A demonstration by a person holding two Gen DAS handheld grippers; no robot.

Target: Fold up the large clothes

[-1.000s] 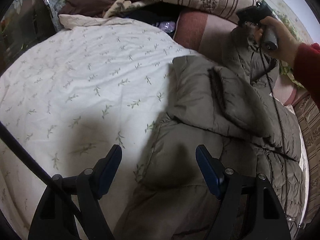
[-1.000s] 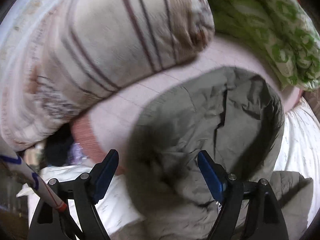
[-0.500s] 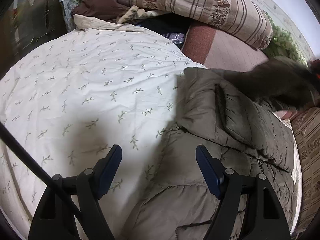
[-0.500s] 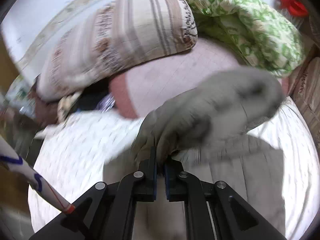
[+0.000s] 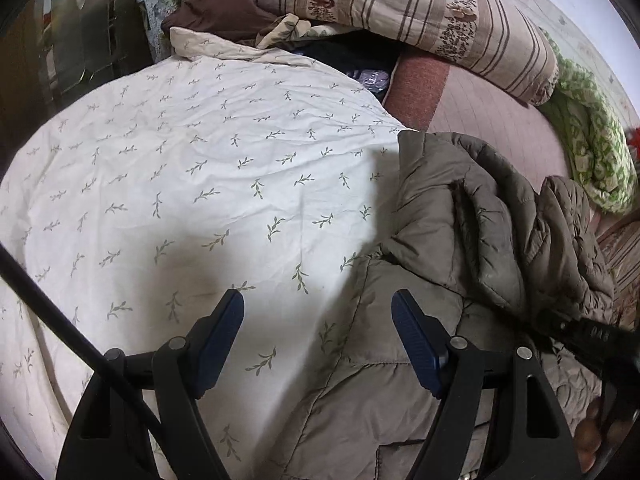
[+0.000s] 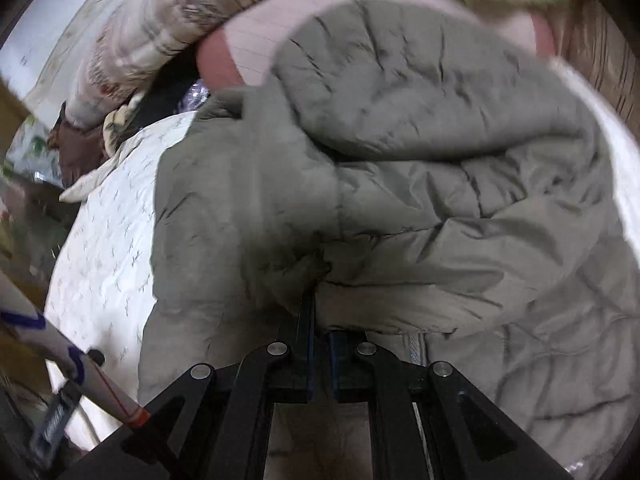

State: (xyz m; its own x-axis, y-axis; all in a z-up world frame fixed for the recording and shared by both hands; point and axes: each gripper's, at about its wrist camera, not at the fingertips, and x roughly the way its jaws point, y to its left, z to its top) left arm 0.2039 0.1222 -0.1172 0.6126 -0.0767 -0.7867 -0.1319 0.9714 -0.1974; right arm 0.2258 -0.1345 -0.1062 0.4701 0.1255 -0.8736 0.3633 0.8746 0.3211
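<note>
right wrist view – right gripper (image 6: 320,312) jaws clamped on jacket (image 6: 400,160); left gripper (image 5: 318,334) jaws apart.

Soft indoor light leaves the cream leaf-printed bedsheet (image 5: 192,184) bright with a grey shadow patch near its lower middle, while the right wrist view is motion-blurred across the puffy olive quilted jacket (image 6: 400,184), and both fisheye pictures bend and darken at their edges.

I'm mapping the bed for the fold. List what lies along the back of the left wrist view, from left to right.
Brown garment → striped pillow → green patterned blanket. In front of them the white leaf-print quilt lies left of the olive padded jacket.
</note>
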